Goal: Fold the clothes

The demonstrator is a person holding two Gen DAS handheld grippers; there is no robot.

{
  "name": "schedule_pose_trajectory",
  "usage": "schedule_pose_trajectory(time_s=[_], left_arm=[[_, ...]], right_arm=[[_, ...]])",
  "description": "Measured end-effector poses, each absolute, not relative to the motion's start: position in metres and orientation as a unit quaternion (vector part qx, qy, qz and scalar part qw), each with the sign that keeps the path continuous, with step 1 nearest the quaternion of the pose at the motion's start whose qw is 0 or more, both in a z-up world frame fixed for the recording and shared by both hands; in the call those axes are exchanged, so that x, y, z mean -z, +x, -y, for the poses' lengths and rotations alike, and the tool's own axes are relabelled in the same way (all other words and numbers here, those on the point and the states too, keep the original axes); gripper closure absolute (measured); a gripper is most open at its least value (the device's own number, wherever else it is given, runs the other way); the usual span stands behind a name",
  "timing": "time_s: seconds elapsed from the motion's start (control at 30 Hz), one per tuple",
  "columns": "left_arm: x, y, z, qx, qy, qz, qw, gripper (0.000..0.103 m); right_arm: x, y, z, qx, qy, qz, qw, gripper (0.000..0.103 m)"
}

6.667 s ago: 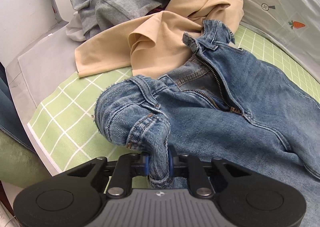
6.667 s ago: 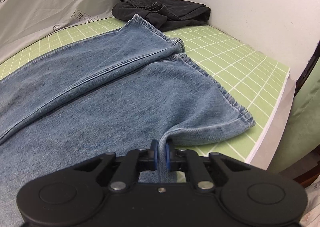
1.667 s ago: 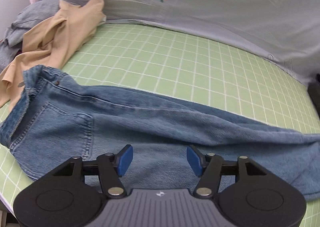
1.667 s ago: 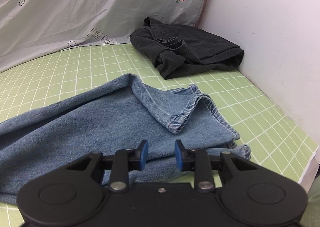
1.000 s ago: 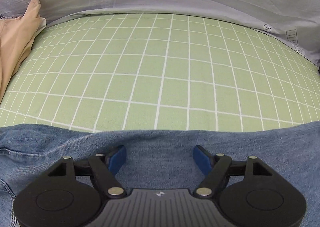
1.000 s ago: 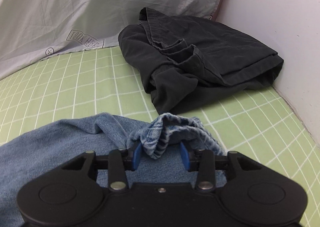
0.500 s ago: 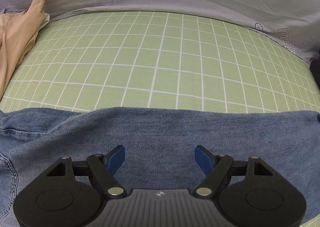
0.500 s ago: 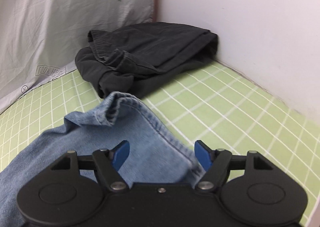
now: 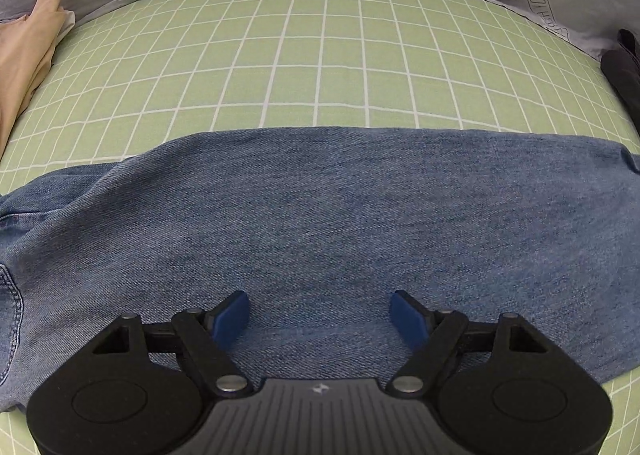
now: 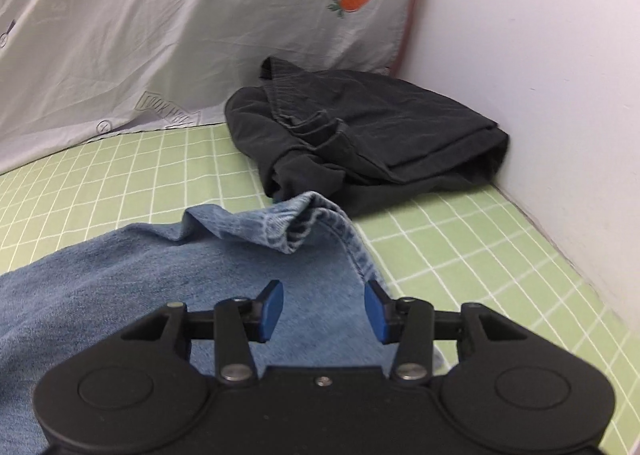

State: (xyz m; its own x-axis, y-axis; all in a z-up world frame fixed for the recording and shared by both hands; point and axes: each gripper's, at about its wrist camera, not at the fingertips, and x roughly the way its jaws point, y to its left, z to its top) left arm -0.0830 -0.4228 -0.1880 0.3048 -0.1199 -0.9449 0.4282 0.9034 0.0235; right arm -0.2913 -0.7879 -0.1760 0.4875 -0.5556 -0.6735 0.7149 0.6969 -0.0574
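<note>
Both claws, left [image 9: 318,313] and right [image 10: 323,311], had let go and hung apart over the jeans [image 9: 320,215], now doubled lengthwise, hem [image 10: 296,223] still rumpled

Green checked bed [image 9: 320,55] bears jeans [image 9: 320,215], black garment [image 10: 360,143], seemingly tan clothing [image 9: 24,51].

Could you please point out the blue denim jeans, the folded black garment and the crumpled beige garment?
Blue denim jeans [image 9: 320,207]: left wrist view, on the flat middle of the leg.
Folded black garment [image 10: 384,123]: right wrist view, on its top layer.
Crumpled beige garment [image 9: 24,51]: left wrist view, on its visible edge fold.
</note>
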Motion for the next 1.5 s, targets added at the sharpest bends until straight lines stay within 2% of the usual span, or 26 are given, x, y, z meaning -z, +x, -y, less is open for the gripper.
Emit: schedule_pose_trajectory(time_s=[0.13,0.2,0.23,0.27,0.3,0.37,0.57,0.73,0.83,0.87,0.9,0.93,0.97,1.0,1.1,1.3,1.43,1.47,1.5], left_arm=[[0.191,-0.078,0.424,0.167,0.133,-0.566,0.796,0.014],[0.193,-0.074,0.425,0.164,0.131,-0.567,0.797,0.012],[0.195,-0.073,0.425,0.163,0.13,-0.566,0.798,0.009],[0.195,-0.073,0.426,0.162,0.128,-0.564,0.799,0.007],[0.196,-0.072,0.426,0.16,0.127,-0.563,0.801,0.006],[0.198,-0.071,0.425,0.157,0.124,-0.563,0.802,0.005],[0.199,-0.069,0.426,0.153,0.122,-0.564,0.802,0.003],[0.196,-0.071,0.426,0.154,0.125,-0.568,0.799,0.004],[0.193,-0.071,0.428,0.159,0.134,-0.568,0.796,0.004],[0.191,-0.073,0.428,0.161,0.137,-0.566,0.797,0.004],[0.188,-0.075,0.428,0.163,0.139,-0.564,0.797,0.004],[0.186,-0.077,0.427,0.165,0.139,-0.561,0.799,0.004],[0.184,-0.078,0.425,0.165,0.136,-0.559,0.801,0.004],[0.182,-0.08,0.424,0.166,0.132,-0.558,0.803,0.004],[0.177,-0.081,0.416,0.155,0.118,-0.556,0.808,0.004],[0.169,-0.073,0.385,0.115,0.09,-0.548,0.823,0.005],[0.161,-0.069,0.361,0.089,0.062,-0.543,0.832,0.005],[0.158,-0.069,0.355,0.083,0.06,-0.54,0.835,0.005],[0.155,-0.071,0.349,0.076,0.058,-0.538,0.838,0.005]], right_arm=[[0.185,-0.254,0.823,0.361,0.136,-0.351,0.853,0.055],[0.186,-0.244,0.836,0.38,0.152,-0.34,0.847,0.044],[0.184,-0.242,0.842,0.391,0.164,-0.331,0.843,0.043],[0.182,-0.244,0.843,0.403,0.174,-0.319,0.84,0.038],[0.178,-0.247,0.843,0.414,0.183,-0.305,0.838,0.025],[0.175,-0.265,0.835,0.436,0.185,-0.297,0.829,0.016],[0.174,-0.335,0.805,0.502,0.214,-0.293,0.785,0.016],[0.193,-0.405,0.789,0.546,0.324,-0.276,0.722,0.016],[0.201,-0.422,0.79,0.534,0.383,-0.243,0.714,0.021],[0.201,-0.423,0.791,0.524,0.391,-0.236,0.719,0.031],[0.201,-0.422,0.792,0.512,0.397,-0.236,0.724,0.048],[0.202,-0.421,0.792,0.504,0.4,-0.236,0.728,0.055],[0.201,-0.419,0.791,0.501,0.399,-0.234,0.732,0.067],[0.199,-0.418,0.792,0.501,0.391,-0.238,0.734,0.087],[0.192,-0.417,0.795,0.505,0.363,-0.254,0.741,0.09],[0.178,-0.414,0.801,0.512,0.306,-0.285,0.751,0.09],[0.18,-0.411,0.794,0.525,0.275,-0.313,0.743,0.082],[0.178,-0.411,0.787,0.527,0.27,-0.305,0.746,0.077],[0.174,-0.409,0.78,0.523,0.264,-0.294,0.755,0.065]])
